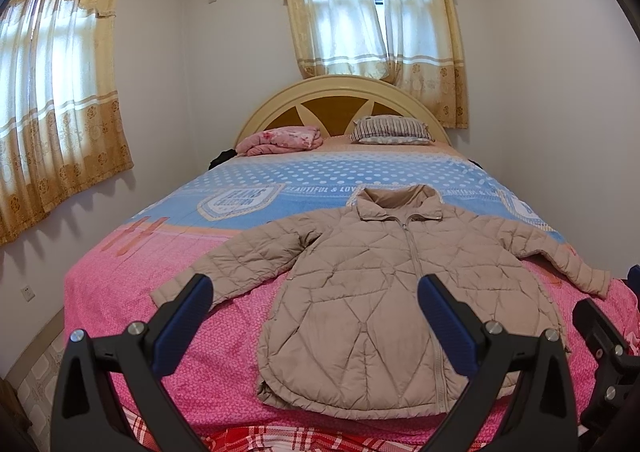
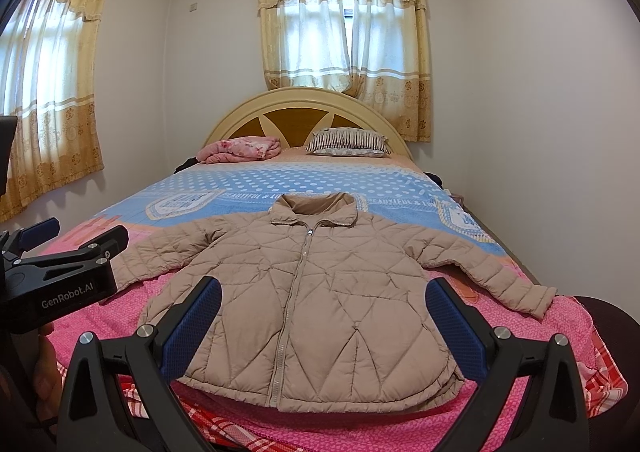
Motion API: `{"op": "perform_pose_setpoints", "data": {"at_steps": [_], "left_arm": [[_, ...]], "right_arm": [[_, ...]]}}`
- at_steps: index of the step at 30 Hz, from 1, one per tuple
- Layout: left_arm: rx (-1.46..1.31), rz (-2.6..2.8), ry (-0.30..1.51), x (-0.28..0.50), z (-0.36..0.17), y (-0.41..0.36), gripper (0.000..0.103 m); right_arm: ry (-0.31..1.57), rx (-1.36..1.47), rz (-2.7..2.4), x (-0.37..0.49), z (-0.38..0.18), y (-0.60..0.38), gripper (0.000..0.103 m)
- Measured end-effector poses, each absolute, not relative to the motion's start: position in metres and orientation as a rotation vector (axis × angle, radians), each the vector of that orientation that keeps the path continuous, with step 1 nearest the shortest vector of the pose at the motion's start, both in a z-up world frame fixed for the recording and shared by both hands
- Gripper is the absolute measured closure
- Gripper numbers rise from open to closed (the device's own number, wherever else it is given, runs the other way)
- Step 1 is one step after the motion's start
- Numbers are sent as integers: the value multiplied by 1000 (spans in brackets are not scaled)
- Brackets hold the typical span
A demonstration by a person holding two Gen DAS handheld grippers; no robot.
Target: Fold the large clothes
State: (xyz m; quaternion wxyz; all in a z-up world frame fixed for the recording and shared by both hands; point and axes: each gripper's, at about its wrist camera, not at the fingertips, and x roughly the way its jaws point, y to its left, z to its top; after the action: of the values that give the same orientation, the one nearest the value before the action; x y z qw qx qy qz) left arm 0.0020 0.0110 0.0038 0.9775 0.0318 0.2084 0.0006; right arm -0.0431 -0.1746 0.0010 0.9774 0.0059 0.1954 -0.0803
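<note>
Jacket (image 1: 380, 292) lies flat on the bed (image 1: 168, 292), zipped, front up, sleeves spread, collar toward the headboard (image 1: 340, 100). Left gripper (image 1: 316, 316) and right gripper (image 2: 324, 320) hover before its hem, both spread wide, holding nothing.
</note>
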Motion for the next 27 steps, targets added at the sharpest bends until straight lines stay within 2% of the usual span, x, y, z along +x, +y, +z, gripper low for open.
{"op": "perform_pose_setpoints", "data": {"at_steps": [27], "left_arm": [[64, 6, 413, 2, 4, 14, 0]], "right_arm": [[396, 12, -153, -42, 1, -174, 1]]}}
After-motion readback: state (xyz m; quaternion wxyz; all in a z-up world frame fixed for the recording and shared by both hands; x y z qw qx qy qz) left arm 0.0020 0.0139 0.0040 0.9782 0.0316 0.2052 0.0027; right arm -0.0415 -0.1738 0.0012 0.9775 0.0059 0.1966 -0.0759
